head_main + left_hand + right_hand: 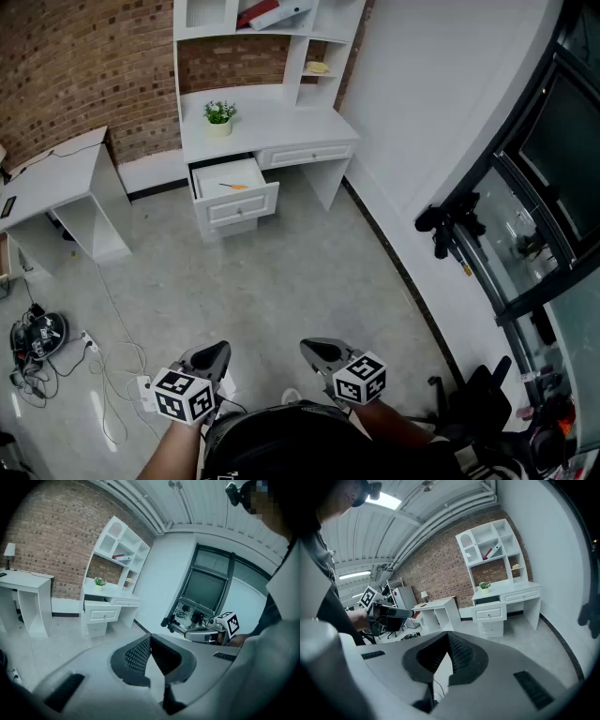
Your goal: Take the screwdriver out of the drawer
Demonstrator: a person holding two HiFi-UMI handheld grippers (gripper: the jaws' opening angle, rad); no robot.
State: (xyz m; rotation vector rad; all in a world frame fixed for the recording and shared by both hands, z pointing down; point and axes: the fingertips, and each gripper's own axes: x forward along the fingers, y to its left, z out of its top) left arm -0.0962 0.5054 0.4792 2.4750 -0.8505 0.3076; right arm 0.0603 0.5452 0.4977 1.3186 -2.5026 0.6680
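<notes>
— What fills most of the head view?

— Grey floor (281,272), running from the bottom edge up to the furniture. A brick wall (84,66) takes the upper left, and a plain white wall (431,103) slants down the right.

— And the furniture?

— A white desk (272,122) with a shelf unit on top stands at the top centre, against the brick. A smaller white side table (47,178) sits at the left edge, apart from it.

— Is the desk opened up anywhere?

— Yes. The drawer (242,204) under the desk's left half is pulled out toward the floor. The one beside it on the right is pushed in.

— Where are the grippers?

— At the bottom centre, side by side, well apart from the desk. The left gripper (217,352) has its jaws closed tip to tip, with nothing between them. The right gripper (314,349) is the same: jaws together, empty. Both point up the frame toward the desk.

— Anything on the desktop?

— A small potted plant (219,114) toward its left end, just above the open drawer.

— And the screwdriver?

— The screwdriver (233,187) lies flat inside the open drawer, near its middle, orange handle to the right. Neither gripper is near it.
</notes>
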